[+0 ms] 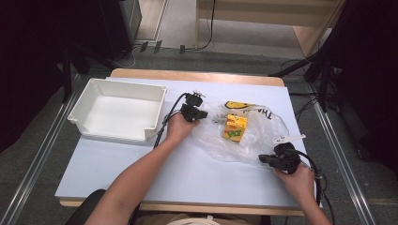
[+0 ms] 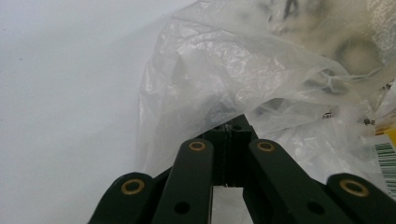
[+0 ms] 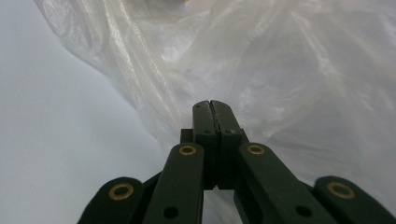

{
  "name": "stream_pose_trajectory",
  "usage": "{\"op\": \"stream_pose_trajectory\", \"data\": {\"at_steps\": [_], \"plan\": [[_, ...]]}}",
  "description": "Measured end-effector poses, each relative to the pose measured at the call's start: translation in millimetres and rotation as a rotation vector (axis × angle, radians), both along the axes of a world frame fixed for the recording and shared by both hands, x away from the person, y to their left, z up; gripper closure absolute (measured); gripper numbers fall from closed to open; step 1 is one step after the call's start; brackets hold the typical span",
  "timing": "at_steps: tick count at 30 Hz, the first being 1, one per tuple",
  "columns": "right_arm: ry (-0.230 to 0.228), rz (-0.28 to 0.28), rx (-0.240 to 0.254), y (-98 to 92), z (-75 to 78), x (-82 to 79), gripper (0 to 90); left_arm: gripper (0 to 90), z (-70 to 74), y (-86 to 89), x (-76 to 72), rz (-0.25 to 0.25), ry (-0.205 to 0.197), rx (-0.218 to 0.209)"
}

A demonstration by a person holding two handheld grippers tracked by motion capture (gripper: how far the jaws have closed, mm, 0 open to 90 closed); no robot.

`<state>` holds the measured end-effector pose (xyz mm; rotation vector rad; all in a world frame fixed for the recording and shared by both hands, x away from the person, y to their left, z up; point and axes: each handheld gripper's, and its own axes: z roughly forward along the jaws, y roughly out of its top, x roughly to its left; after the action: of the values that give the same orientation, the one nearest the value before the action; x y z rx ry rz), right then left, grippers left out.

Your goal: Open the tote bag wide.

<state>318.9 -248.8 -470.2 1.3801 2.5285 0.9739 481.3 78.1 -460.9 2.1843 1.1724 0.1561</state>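
Fingers [image 3: 211, 112] of both grippers pinch opposite edges of the plastic bag [image 1: 256, 140].

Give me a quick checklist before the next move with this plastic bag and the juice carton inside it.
1. Left gripper jaws closed at the plastic bag edge: ok.
2. Left jaws actually pinching film: cannot tell, the bag drapes over the tips.
3. Right gripper jaws closed against the bag's near side: ok; film caught between them: cannot tell.
4. Juice carton inside the bag, between the two grippers: ok.
5. White bin open and unobstructed at the table's left: ok.
6. Cables free of the bag: ok.
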Motion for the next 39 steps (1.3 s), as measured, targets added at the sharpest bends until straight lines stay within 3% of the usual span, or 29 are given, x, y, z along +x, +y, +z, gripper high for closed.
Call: {"op": "stream_pose_trajectory", "data": {"at_steps": [5,9,15,25,29,31,35,39], "plan": [[0.008,-0.001,-0.043,3.0,3.5,-1.4,90.0,90.0,2.1,-1.0,-2.7,-0.017,0.013,-0.017],[0.0,0.013,-0.039,14.1,7.6,2.4,90.0,90.0,11.5,-0.3,-5.9,-0.04,0.016,-0.067],[-0.031,0.013,0.003,22.7,18.0,7.7,89.8,87.7,26.5,2.8,-12.4,-0.075,0.012,-0.118],[-0.057,-0.018,0.093,26.1,39.2,10.6,85.0,82.9,56.9,9.0,-28.6,-0.138,-0.061,-0.166],[-0.068,-0.022,0.142,29.4,48.4,8.6,74.3,77.9,64.4,9.2,-34.6,-0.188,-0.063,-0.168],[-0.068,-0.029,0.135,30.6,50.1,6.5,65.5,75.3,66.4,8.8,-38.0,-0.204,-0.056,-0.17],[-0.087,-0.033,0.14,30.3,48.2,-2.9,53.4,61.0,67.8,7.3,-42.3,-0.258,-0.04,-0.175],[-0.08,-0.016,0.163,31.2,43.7,-6.0,50.6,51.0,66.5,5.0,-44.6,-0.295,-0.045,-0.172]]}}
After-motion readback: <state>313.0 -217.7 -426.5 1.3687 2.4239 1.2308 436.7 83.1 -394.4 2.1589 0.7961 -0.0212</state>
